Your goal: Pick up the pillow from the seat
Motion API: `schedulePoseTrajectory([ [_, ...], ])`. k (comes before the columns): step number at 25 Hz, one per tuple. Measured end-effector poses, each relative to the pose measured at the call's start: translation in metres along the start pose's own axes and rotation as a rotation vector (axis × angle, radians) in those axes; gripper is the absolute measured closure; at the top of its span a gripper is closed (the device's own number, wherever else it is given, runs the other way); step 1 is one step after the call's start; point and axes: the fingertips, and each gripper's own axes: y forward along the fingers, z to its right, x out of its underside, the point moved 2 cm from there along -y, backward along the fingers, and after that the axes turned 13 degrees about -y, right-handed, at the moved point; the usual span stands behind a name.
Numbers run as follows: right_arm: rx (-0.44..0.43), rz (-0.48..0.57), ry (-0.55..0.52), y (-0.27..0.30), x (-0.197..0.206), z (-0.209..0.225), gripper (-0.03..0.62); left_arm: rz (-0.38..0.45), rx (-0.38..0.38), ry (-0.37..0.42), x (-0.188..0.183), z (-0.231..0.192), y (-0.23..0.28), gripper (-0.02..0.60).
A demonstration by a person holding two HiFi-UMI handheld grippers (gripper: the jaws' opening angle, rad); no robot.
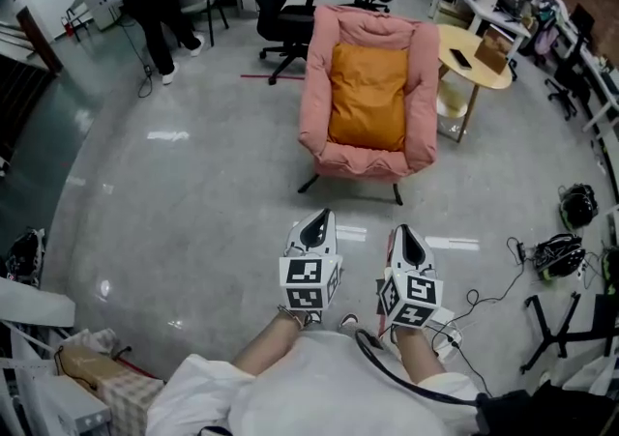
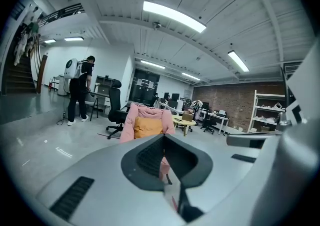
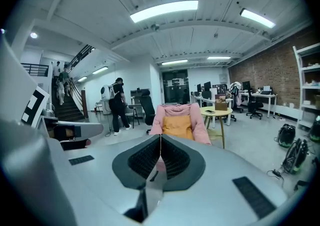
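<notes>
Both my tools closed, nothing in them.
Left tool (image 1: 316,219) & right tool (image 1: 405,233) side by side; orange pillow (image 1: 368,96) at 12 o'clock on pink chair (image 1: 422,86), well apart.

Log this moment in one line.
stage: pre-grasp | left claw: shut, empty | right claw: shut, empty | pillow: on pink chair, untouched

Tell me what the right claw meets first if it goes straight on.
Likely the chair: the shut, empty right claw lines up with its seat front, below the pillow. Only floor lies between; angled slightly down, it could meet floor first.
</notes>
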Motion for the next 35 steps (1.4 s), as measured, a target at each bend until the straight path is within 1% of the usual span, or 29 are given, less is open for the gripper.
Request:
schedulePoseTrajectory([
  [7, 0.042, -0.081, 0.038, 0.006, 0.024, 0.010, 0.566, -0.055, 0.006, -0.005, 0.016, -0.008, 0.014, 0.573],
  [12, 0.038, -0.106, 0.041, 0.027, 0.032, 0.025, 0.566, -0.069, -0.011, -0.014, 0.023, -0.009, 0.037, 0.574],
  [16, 0.016, -0.111, 0.032, 0.055, 0.026, 0.039, 0.566, -0.066, -0.032, -0.014, 0.017, -0.010, 0.063, 0.572],
  [20, -0.004, -0.097, 0.020, 0.086, 0.013, 0.054, 0.566, -0.047, -0.047, -0.006, 0.001, -0.010, 0.094, 0.573],
  [24, -0.007, -0.094, 0.031, 0.114, 0.005, 0.079, 0.566, -0.034, -0.054, 0.004, -0.011, -0.002, 0.126, 0.573],
  [35, -0.028, -0.137, 0.059, 0.170, 0.008, 0.139, 0.566, -0.054, -0.087, 0.029, -0.018, 0.017, 0.192, 0.573],
])
